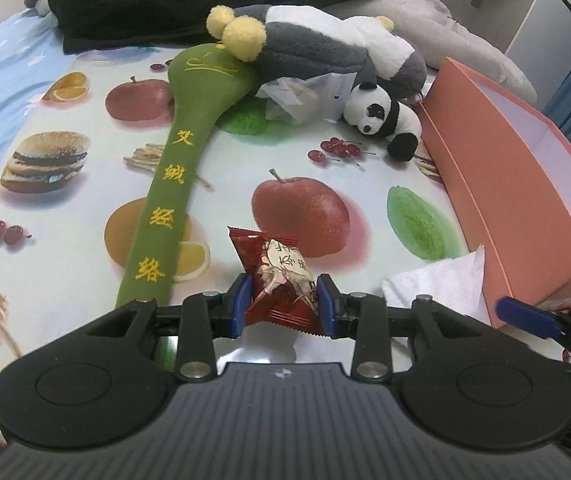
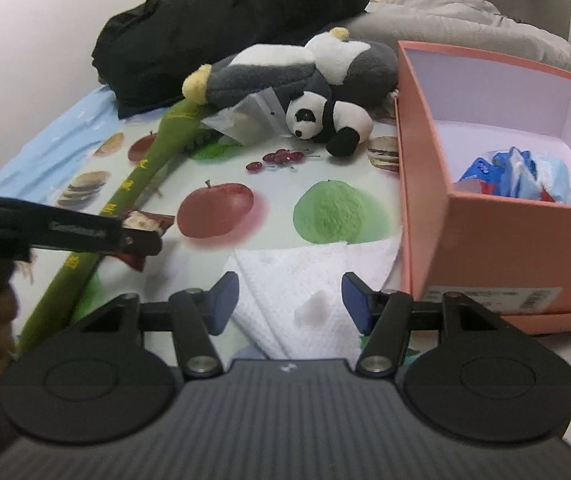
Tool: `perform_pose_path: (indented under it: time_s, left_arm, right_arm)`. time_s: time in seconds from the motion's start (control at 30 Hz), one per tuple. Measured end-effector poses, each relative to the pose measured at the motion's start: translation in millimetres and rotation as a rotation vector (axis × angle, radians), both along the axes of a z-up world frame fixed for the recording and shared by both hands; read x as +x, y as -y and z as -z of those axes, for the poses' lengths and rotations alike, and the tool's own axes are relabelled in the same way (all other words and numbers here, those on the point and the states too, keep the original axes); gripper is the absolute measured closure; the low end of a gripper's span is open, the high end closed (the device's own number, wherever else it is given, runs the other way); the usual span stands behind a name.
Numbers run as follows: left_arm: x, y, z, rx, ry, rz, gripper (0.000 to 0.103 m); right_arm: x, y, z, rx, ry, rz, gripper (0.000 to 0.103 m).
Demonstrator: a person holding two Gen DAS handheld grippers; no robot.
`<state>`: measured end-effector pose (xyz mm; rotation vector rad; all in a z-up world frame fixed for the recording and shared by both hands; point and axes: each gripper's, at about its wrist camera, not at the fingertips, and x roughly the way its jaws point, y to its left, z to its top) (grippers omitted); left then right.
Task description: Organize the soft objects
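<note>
Left gripper (image 1: 284, 304): blue pads pinched on a crinkled red foil snack packet (image 1: 281, 280), gripped low across its middle, top corner sticking up free, held just above the fruit-printed plastic tablecloth (image 1: 85, 208). Right gripper (image 2: 290, 300): jaws parted about halfway, nothing between them, hovering over a white embossed paper towel (image 2: 305, 280) lying flat beside the near corner of the salmon-pink cardboard box (image 2: 505, 240). Already in that box: a blue-and-white crumpled wrapper (image 2: 525, 178). Probably the step in hand: carrying the red packet rightward into the box. Best done by lifting first, enough to clear the tall near wall, then crossing over the rim and lowering before letting go; no dragging of the packet against the cardboard edge, since the foil could catch and slip from so shallow a pinch. Worth keeping the squeeze steady, not tighter, as the contents look crushable. Worth minding the right gripper too, sitting between the packet and the box: either drawn back or sent down onto the towel, so no collision on the way. Waiting farther back: a long green plush mallet with yellow embroidered characters (image 1: 173, 168), a grey-and-white plush penguin (image 1: 325, 40), a small black-and-white plush panda (image 1: 381, 116) and a translucent plastic bag (image 1: 305, 92).
</note>
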<state>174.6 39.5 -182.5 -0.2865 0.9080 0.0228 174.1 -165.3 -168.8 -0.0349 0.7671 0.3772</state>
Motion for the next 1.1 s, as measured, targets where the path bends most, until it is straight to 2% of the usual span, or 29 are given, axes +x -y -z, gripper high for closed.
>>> perform_pose_path:
  time_s: [0.17,0.23,0.37,0.43,0.5,0.6,0.83,1.1]
  left_arm:
    - [-1.9,-0.1,2.7,0.000,-0.008,-0.009,0.062]
    - [-2.1,0.8,3.5,0.005,-0.008,-0.009,0.062]
    - [-2.1,1.1,5.2,0.006,-0.007,-0.012,0.062]
    - [-1.9,1.3,4.8,0.013,-0.004,-0.017,0.062]
    - [-1.8,1.6,4.4,0.020,-0.002,-0.018,0.062]
    - [-2.1,2.8,4.2,0.018,-0.008,-0.012,0.062]
    - [-5.8,5.4,-9.6,0.010,0.022,-0.004,0.062]
    - [-11.7,9.9,-49.4,0.014,0.095,0.021,0.062]
  right_arm:
    - [11.6,-14.4,25.5,-0.101,-0.051,-0.021,0.044]
    - [10.0,-16.3,28.7,-0.114,-0.024,-0.033,0.044]
    - [13.1,-15.1,28.9,-0.100,-0.048,-0.039,0.044]
    - [13.5,-15.2,28.6,-0.095,-0.055,-0.047,0.049]
    - [11.8,-18.9,28.1,-0.095,-0.054,-0.073,0.071]
    - [7.0,-26.4,26.0,-0.113,-0.048,-0.119,0.088]
    - [-0.6,-21.9,10.7,-0.098,-0.032,-0.117,0.090]
    - [-13.9,-11.5,-35.9,-0.035,0.039,-0.083,0.090]
